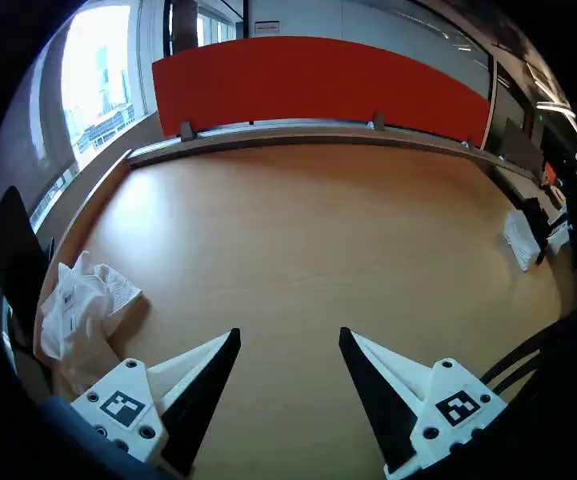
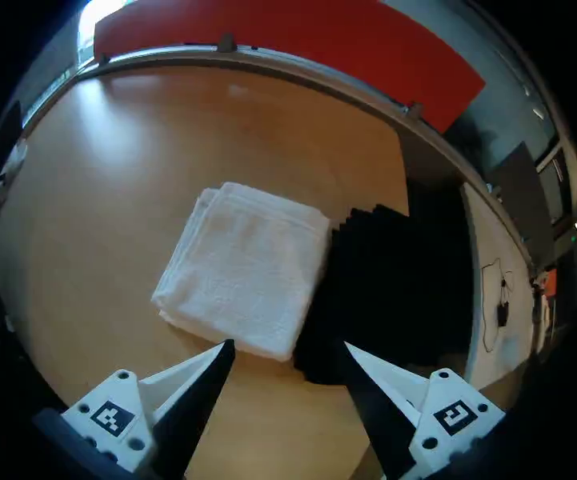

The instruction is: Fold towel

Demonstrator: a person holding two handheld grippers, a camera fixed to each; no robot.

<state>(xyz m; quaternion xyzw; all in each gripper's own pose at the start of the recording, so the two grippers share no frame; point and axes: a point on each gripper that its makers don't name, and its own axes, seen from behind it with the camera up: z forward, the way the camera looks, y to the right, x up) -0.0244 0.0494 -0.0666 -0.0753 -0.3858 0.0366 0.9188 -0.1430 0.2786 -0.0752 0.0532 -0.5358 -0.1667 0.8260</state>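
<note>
Right gripper view: folded white towel (image 2: 244,268), wooden table (image 2: 112,160), red partition (image 2: 352,40) behind; left gripper (image 1: 289,331), right gripper (image 2: 286,345) spread wide, empty.

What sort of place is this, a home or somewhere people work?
Probably an office rather than a home: a long wooden desk with a red divider screen fixed along its far edge, large windows facing other buildings, and a neighbouring white desk beside it.

At eight o'clock, crumpled white cloth (image 1: 80,312) is lying partly behind the left gripper (image 1: 288,332); at three o'clock, a white bundle (image 1: 522,240) is looking unidentifiably small.
</note>
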